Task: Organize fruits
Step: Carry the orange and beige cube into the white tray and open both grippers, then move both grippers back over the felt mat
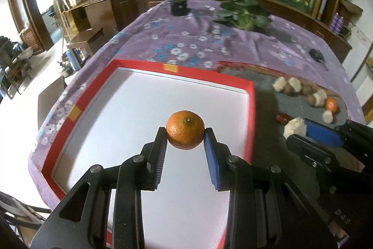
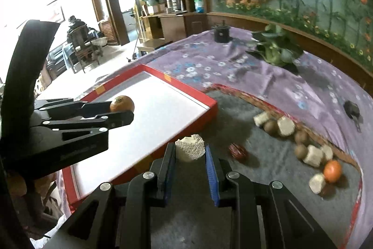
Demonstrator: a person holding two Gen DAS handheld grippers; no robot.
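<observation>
My left gripper (image 1: pixel 185 132) is shut on an orange mandarin (image 1: pixel 185 129) and holds it above the white floor of a red-rimmed box (image 1: pixel 250 113). The same mandarin (image 2: pixel 122 103) shows at the left gripper (image 2: pixel 123 112) in the right wrist view. My right gripper (image 2: pixel 190 148) is shut on a white foam-wrapped fruit (image 2: pixel 190 147) near the box's right rim (image 2: pixel 186 90). That wrapped fruit (image 1: pixel 295 128) and the right gripper (image 1: pixel 300 131) appear at the right edge of the left wrist view. More fruit lies on a grey mat (image 2: pixel 268 165).
On the mat lie several white wrapped fruits (image 2: pixel 286 126), brown round fruits (image 2: pixel 270 126), another mandarin (image 2: pixel 333 170) and a small red object (image 2: pixel 237 151). A purple flowered cloth (image 1: pixel 186 39) covers the table, with a leafy plant (image 1: pixel 244 13), a black pot (image 1: pixel 179 5) and a small dark object (image 1: pixel 316 54).
</observation>
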